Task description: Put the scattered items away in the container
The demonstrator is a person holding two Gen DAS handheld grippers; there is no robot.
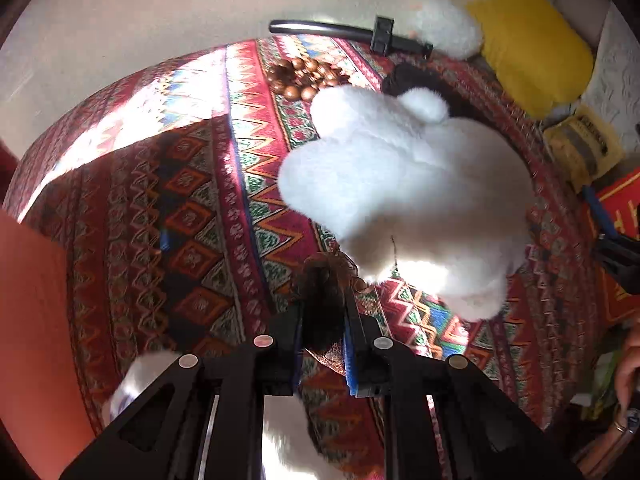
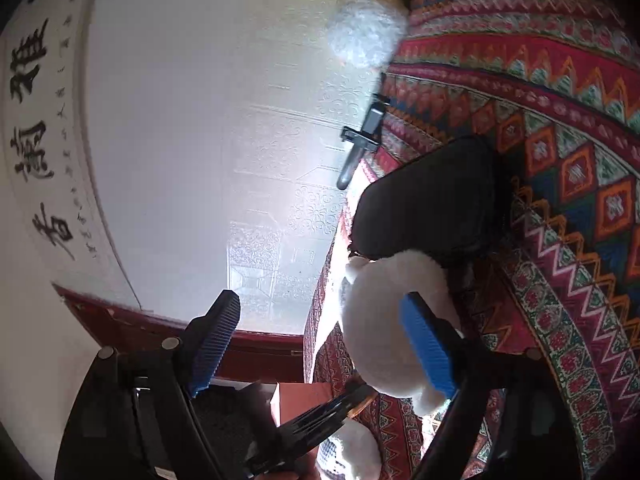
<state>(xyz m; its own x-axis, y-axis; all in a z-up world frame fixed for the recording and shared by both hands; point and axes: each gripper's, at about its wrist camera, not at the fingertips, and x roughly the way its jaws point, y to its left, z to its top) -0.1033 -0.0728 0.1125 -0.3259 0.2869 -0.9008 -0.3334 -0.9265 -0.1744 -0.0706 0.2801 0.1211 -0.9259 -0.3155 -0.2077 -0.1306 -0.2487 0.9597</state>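
A white plush toy (image 1: 404, 188) hangs over the patterned cloth (image 1: 192, 208). My left gripper (image 1: 324, 306) is shut on a dark brown fuzzy tuft (image 1: 322, 280) with a gold ribbon at the toy's lower edge. In the right wrist view the same plush toy (image 2: 380, 312) sits just behind the right finger's blue pad (image 2: 430, 346). My right gripper (image 2: 320, 300) stands open, and its pads press on nothing. The left gripper's black fingers (image 2: 320, 412) show below the toy. An orange-red box (image 1: 32, 320) lies at the left edge.
On the cloth lie wooden beads (image 1: 308, 76), a black rod (image 1: 348, 34) and a black pouch (image 2: 432, 200). A white fluffy ball (image 1: 448, 28) and a yellow cushion (image 1: 532, 48) sit by the wall. Another white fluffy item (image 1: 148, 376) lies under my left gripper. A hand (image 1: 628, 368) shows at the right.
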